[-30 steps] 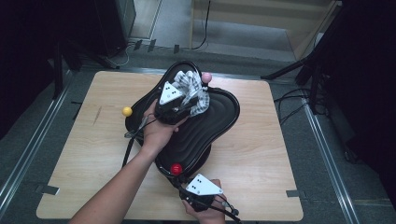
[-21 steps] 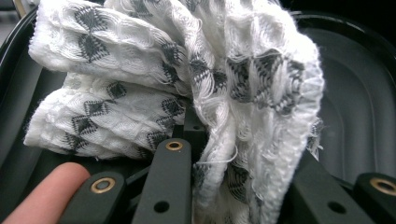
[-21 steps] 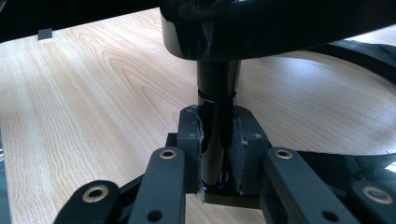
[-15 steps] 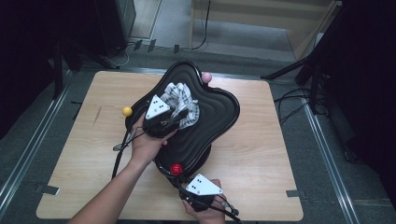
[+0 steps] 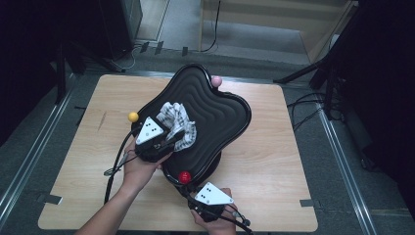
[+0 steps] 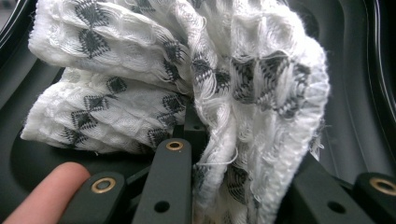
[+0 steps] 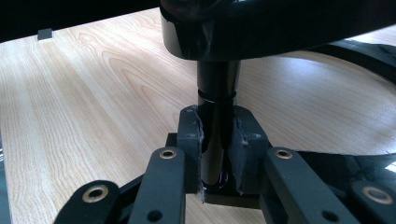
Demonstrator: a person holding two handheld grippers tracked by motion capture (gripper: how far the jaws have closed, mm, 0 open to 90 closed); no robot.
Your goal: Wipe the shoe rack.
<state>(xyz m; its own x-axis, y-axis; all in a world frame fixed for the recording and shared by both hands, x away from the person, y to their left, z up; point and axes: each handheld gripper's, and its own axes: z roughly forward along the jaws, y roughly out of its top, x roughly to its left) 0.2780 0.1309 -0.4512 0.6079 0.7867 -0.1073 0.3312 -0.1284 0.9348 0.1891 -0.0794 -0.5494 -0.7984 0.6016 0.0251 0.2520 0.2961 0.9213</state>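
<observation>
Dragged nearer across black tray [image 5: 215, 105]: patterned cloth [image 5: 177, 125], clamped in left gripper [image 5: 164, 139] fingers. Right gripper [image 7: 217, 154] fingers clenched on tray's leg [image 7: 217, 100], above wooden surface [image 5: 274, 161].

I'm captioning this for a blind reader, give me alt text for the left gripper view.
A bunched white cloth with black diamond patterns sits clamped between the left gripper's black jaws, resting on a ridged black tray. A fingertip shows at lower left.

One black tray [image 5: 220, 105], one patterned cloth [image 5: 177, 122], three coloured balls [image 5: 133, 117], two claws [image 5: 164, 139]
</observation>
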